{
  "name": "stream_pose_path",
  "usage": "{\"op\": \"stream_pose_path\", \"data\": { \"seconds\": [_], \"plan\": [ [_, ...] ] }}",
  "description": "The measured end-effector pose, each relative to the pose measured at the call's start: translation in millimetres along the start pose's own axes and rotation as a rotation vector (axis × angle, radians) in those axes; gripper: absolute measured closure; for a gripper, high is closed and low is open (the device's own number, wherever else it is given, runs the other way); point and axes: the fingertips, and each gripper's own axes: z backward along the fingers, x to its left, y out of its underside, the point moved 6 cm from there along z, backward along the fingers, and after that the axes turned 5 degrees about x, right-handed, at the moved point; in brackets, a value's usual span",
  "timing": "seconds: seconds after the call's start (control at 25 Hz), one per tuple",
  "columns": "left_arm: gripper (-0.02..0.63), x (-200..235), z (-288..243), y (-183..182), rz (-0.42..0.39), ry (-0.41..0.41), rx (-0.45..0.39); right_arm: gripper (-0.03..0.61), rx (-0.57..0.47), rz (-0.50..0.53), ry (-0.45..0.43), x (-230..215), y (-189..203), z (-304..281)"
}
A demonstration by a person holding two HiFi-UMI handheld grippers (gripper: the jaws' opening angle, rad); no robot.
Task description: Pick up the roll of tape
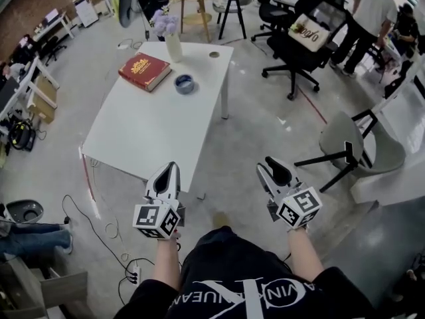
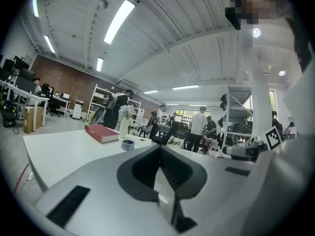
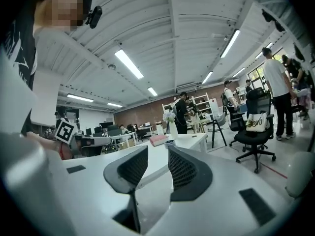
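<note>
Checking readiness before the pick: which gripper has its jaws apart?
The right gripper: its jaws stand apart, empty, while the left gripper has its jaws closed together.

A bluish-grey roll of tape (image 1: 184,84) lies flat, its hole facing up, on a white table (image 1: 146,131) towards the far end. It sits alone just right of a red book (image 1: 144,70), apart from it, and a little nearer than a white vase (image 1: 173,45). Nothing touches it, and both gripper views show it small and distant.
</note>
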Motion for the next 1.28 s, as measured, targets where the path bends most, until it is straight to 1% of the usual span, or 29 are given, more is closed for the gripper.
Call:
{"op": "stream_pose_path", "data": {
  "seconds": [0.2, 0.44, 0.68, 0.88, 0.96, 1.12, 1.28],
  "plan": [
    [0.612, 25.3, -39.1, -6.6, 0.001, 0.005, 0.004, 0.440, 0.018, 0.004, -0.011, -18.8, -8.9, -42.5],
    [0.612, 53.5, -73.0, -17.8, 0.013, -0.003, -0.009, 0.440, 0.029, 0.023, -0.027, -31.9, -20.4, -85.8],
    [0.612, 65.2, -91.0, -22.9, 0.020, 0.001, -0.011, 0.440, 0.042, 0.027, -0.034, -41.1, -23.8, -107.7],
    [0.612, 75.1, -97.9, -19.8, 0.032, -0.015, -0.008, 0.442, 0.057, 0.014, -0.047, -48.8, -26.3, -123.5],
    [0.612, 80.2, -99.4, -17.5, 0.042, -0.030, -0.008, 0.442, 0.066, 0.011, -0.068, -50.3, -25.7, -136.7],
    [0.612, 98.8, -106.3, -19.5, 0.053, -0.087, -0.011, 0.442, 0.074, 0.017, -0.130, -56.0, -30.5, -176.2],
    [0.612, 116.8, -113.8, -28.7, 0.066, -0.170, -0.028, 0.443, 0.110, 0.038, -0.222, -66.9, -41.3, -221.5]
  ]
}}
